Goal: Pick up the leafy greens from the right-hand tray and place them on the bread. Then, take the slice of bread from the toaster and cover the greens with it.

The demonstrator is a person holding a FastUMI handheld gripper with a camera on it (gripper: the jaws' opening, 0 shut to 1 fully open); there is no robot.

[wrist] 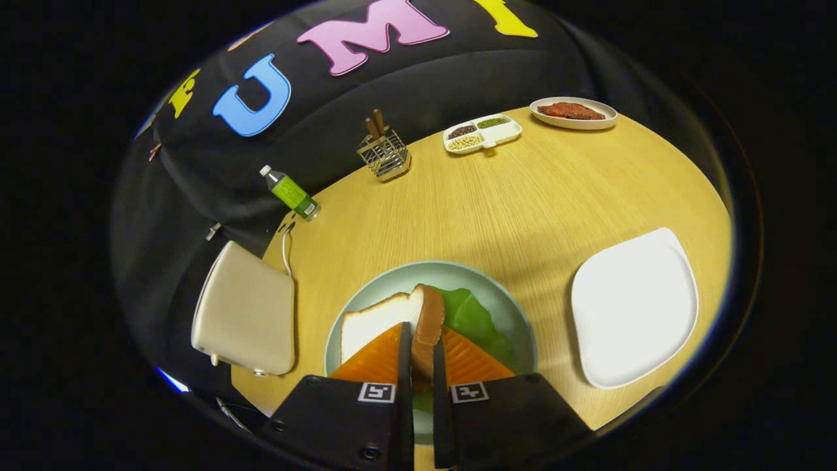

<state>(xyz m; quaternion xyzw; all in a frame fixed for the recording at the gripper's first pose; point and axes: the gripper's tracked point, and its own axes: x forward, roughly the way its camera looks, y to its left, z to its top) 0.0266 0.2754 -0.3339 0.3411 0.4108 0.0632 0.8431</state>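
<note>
Fingers (422,356) pinch the bread slice (428,320) on edge above the greens (474,320); released tilted, it could topple off the plate (516,307).

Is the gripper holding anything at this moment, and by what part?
Yes. The gripper is shut on the slice of bread, gripped edge-on by its brown crust, above the leafy greens on the plate.

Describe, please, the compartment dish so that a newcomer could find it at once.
Start at the wooden table and look to its far edge, well beyond the fingers, which are shut on a bread slice. There, between the wire utensil holder and the plate of meat, lies the compartment dish. It alone is divided, holding dark, green and pale beans.
</note>
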